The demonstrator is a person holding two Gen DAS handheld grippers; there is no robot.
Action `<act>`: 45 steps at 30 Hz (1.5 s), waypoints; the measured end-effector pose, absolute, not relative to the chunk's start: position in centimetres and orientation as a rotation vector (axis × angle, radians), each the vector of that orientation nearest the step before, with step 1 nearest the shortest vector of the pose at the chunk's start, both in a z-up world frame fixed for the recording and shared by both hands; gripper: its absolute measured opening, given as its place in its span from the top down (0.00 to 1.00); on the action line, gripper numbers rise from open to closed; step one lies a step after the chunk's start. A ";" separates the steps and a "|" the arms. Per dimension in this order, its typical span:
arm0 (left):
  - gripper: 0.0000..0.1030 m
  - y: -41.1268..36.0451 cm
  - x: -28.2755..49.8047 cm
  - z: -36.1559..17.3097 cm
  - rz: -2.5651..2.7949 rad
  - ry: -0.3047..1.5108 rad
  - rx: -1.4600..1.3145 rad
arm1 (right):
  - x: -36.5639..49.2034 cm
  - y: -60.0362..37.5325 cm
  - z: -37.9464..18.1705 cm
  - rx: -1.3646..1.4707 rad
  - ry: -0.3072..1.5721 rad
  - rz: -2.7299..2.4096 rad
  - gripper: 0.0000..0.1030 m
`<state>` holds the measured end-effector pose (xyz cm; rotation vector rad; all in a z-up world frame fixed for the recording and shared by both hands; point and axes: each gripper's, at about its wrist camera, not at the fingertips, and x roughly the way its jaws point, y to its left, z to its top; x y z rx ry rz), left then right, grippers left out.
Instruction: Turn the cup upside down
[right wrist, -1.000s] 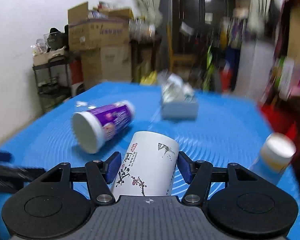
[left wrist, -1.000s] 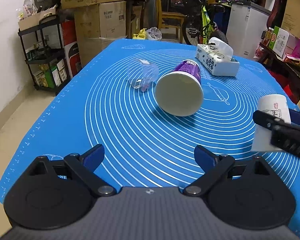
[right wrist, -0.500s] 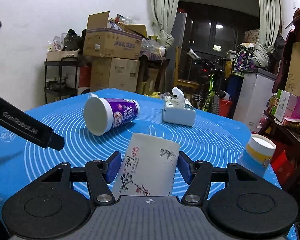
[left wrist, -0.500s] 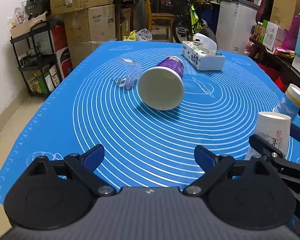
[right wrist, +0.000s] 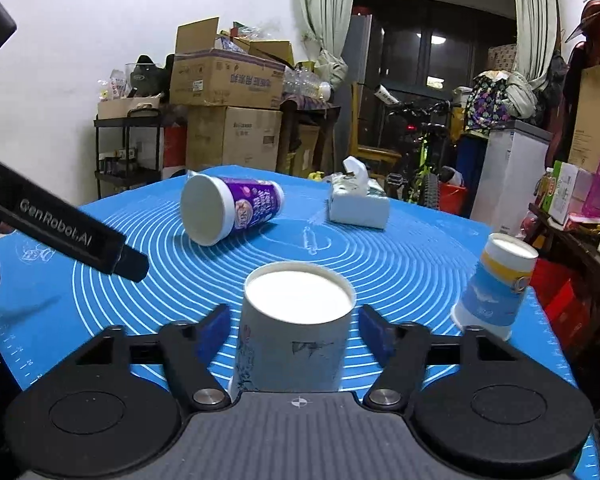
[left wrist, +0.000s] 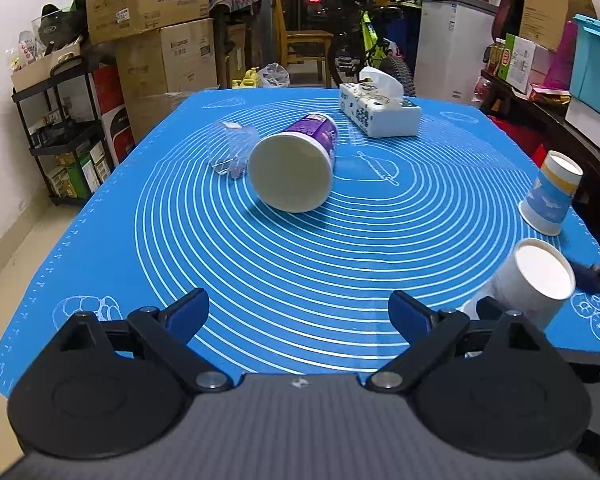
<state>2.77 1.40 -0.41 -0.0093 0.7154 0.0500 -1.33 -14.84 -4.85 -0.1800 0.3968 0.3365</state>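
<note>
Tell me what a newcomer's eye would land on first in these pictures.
First, the white paper cup standing bottom-up between the open fingers of the right gripper, at the near edge of the blue mat. Next, the big purple cup lying on its side mid-mat, its pale end facing the camera, with a tissue box behind it. The left gripper is open over bare mat.
</note>
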 end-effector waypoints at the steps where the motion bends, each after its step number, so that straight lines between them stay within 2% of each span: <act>1: 0.07 1.3 2.7 -0.3 0.046 0.714 -0.008 | -1.6 -15.1 -4.5 -0.183 0.389 0.330 0.19; 4: 0.07 0.8 2.1 -0.1 0.033 0.708 -0.005 | -2.4 -16.2 -3.6 -0.160 0.406 0.331 0.12; 6: 0.07 0.3 1.4 0.0 0.023 0.704 -0.002 | -3.2 -17.4 -2.9 -0.119 0.422 0.336 0.11; 23: 0.07 -3.1 -3.8 -0.2 -0.040 0.717 0.043 | -7.3 -21.7 -1.5 -0.082 0.588 0.261 0.11; 45: 0.07 -4.0 -4.2 -0.3 -0.063 0.723 0.061 | -8.0 -22.1 -2.3 -0.079 0.635 0.247 0.11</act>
